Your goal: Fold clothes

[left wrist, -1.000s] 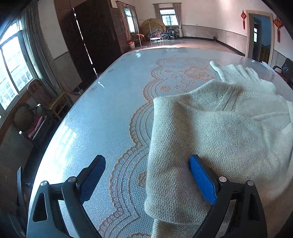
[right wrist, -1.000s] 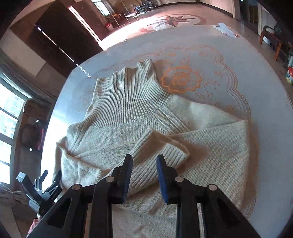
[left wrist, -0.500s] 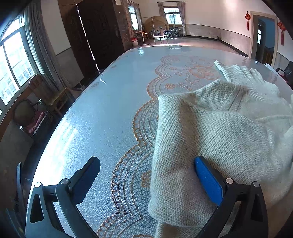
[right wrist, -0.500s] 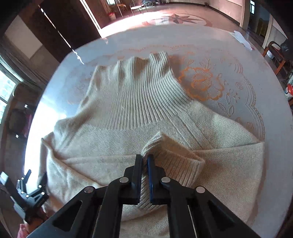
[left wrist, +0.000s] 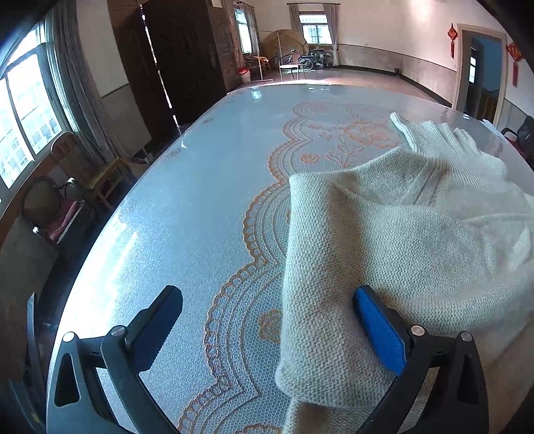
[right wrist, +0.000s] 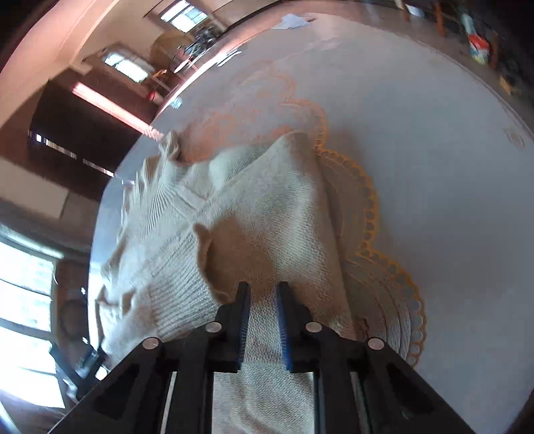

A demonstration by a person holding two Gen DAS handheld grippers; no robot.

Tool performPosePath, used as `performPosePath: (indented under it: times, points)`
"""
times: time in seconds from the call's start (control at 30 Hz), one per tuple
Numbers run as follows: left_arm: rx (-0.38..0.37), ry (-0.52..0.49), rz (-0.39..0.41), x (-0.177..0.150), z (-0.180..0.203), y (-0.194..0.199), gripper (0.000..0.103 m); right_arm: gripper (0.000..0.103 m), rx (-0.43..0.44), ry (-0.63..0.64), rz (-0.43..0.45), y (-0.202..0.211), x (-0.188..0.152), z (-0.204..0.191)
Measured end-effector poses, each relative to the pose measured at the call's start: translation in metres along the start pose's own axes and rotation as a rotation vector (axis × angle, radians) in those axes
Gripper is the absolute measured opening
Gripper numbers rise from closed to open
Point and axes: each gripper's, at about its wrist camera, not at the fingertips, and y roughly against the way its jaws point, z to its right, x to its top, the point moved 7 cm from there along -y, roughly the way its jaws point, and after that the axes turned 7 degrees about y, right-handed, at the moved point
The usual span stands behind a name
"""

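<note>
A cream knitted sweater (left wrist: 393, 240) lies on the round table, its ribbed collar (left wrist: 437, 140) pointing away. My left gripper (left wrist: 267, 317) is wide open at the sweater's left folded edge; its right pad (left wrist: 377, 323) rests against the knit, the left finger over bare cloth. In the right wrist view the sweater (right wrist: 267, 213) lies partly folded, with a ribbed cuff (right wrist: 187, 287) lying on it to the left of the fingers. My right gripper (right wrist: 262, 317) is slightly open above the knit and grips nothing. The view is tilted and blurred.
The table has a pale lace-patterned cover with orange scallops (left wrist: 260, 213), also visible in the right wrist view (right wrist: 373, 213). Chairs (left wrist: 60, 207) stand by the window at the left. A dark wardrobe (left wrist: 180, 56) is beyond the table. Papers (right wrist: 293, 21) lie at the far edge.
My right gripper, shut beside the cuff half a second ago, has opened a little and swung right and tilted. My left gripper stayed open and shifted slightly along the sweater's edge.
</note>
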Motion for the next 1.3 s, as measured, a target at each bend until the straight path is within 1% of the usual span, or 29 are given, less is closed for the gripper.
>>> performPosePath:
  times: [0.07,0.1,0.13,0.2,0.23,0.3,0.4,0.43,0.47,0.5,0.53,0.6,0.67,0.7,0.8,0.83,0.87,0.9,0.93,1.0,1.03,1.07,1.2,1.27,1.3]
  points:
    - [-0.002,0.026,0.042,0.008,-0.005,0.011,0.103,0.024,0.05,-0.017,0.006,0.007,0.005,-0.003]
    - [-0.004,0.043,0.066,0.015,-0.008,0.015,0.103,0.024,0.046,0.016,0.012,0.008,0.01,-0.01]
    - [-0.008,0.058,0.074,0.021,-0.01,0.018,0.103,0.025,0.038,0.057,0.011,0.009,0.016,-0.018]
    - [-0.024,0.066,0.041,0.035,-0.008,0.012,0.103,0.026,-0.004,0.175,-0.026,0.002,0.027,-0.039]
    - [-0.023,0.053,0.025,0.04,-0.004,0.006,0.103,0.027,-0.037,0.23,-0.067,-0.006,0.027,-0.051]
    - [-0.009,-0.016,0.001,0.048,0.007,-0.007,0.103,0.027,-0.101,0.32,-0.142,-0.025,0.027,-0.068]
    - [0.034,-0.137,-0.022,0.054,0.024,-0.026,0.103,0.026,-0.137,0.385,-0.207,-0.051,0.026,-0.08]
    - [0.046,-0.172,-0.031,0.054,0.029,-0.032,0.103,0.022,-0.164,0.408,-0.221,-0.057,0.024,-0.082]
    - [0.058,-0.205,-0.036,0.054,0.033,-0.038,0.103,0.009,-0.186,0.43,-0.226,-0.06,0.022,-0.084]
    - [0.07,-0.224,-0.02,0.054,0.034,-0.039,0.103,0.008,-0.195,0.458,-0.2,-0.056,0.022,-0.089]
    - [0.075,-0.23,-0.003,0.054,0.033,-0.038,0.103,0.006,-0.202,0.497,-0.152,-0.046,0.024,-0.096]
    - [0.093,-0.228,0.015,0.054,0.03,-0.039,0.103,0.006,-0.226,0.572,-0.055,-0.026,0.029,-0.108]
    - [0.113,-0.225,0.038,0.053,0.028,-0.039,0.103,0.006,-0.313,0.62,0.036,-0.008,0.034,-0.108]
    - [0.117,-0.222,0.05,0.052,0.029,-0.039,0.103,0.006,-0.356,0.632,0.065,-0.003,0.038,-0.106]
    - [0.139,-0.216,0.082,0.051,0.029,-0.038,0.103,0.006,-0.483,0.59,0.012,-0.024,0.051,-0.074]
    - [0.145,-0.215,0.084,0.051,0.029,-0.037,0.103,0.007,-0.531,0.587,-0.038,-0.034,0.049,-0.059]
    - [0.155,-0.214,0.083,0.052,0.026,-0.036,0.103,0.009,-0.531,0.573,-0.076,-0.038,0.045,-0.046]
    - [0.164,-0.213,0.082,0.054,0.023,-0.035,0.103,0.009,-0.495,0.55,-0.05,-0.033,0.045,-0.042]
    - [0.173,-0.21,0.083,0.056,0.02,-0.033,0.103,0.016,-0.463,0.52,-0.011,-0.021,0.047,-0.041]
    - [0.177,-0.166,0.122,0.061,0.008,-0.019,0.103,0.018,-0.438,0.466,0.058,0.003,0.05,-0.041]
    - [0.177,-0.142,0.139,0.063,0.002,-0.013,0.103,0.022,-0.405,0.468,0.093,0.013,0.049,-0.047]
    - [0.166,-0.111,0.143,0.062,-0.004,-0.008,0.103,0.022,-0.375,0.481,0.114,0.02,0.047,-0.054]
    - [0.122,0.013,0.158,0.06,-0.027,0.011,0.103,0.022,-0.294,0.642,0.049,0.009,0.02,-0.094]
    - [0.091,0.068,0.132,0.051,-0.035,0.014,0.103,0.022,-0.283,0.706,0.011,-0.006,0.005,-0.109]
    - [0.06,0.074,0.109,0.042,-0.031,0.013,0.103,0.022,-0.286,0.731,-0.009,-0.02,-0.002,-0.119]
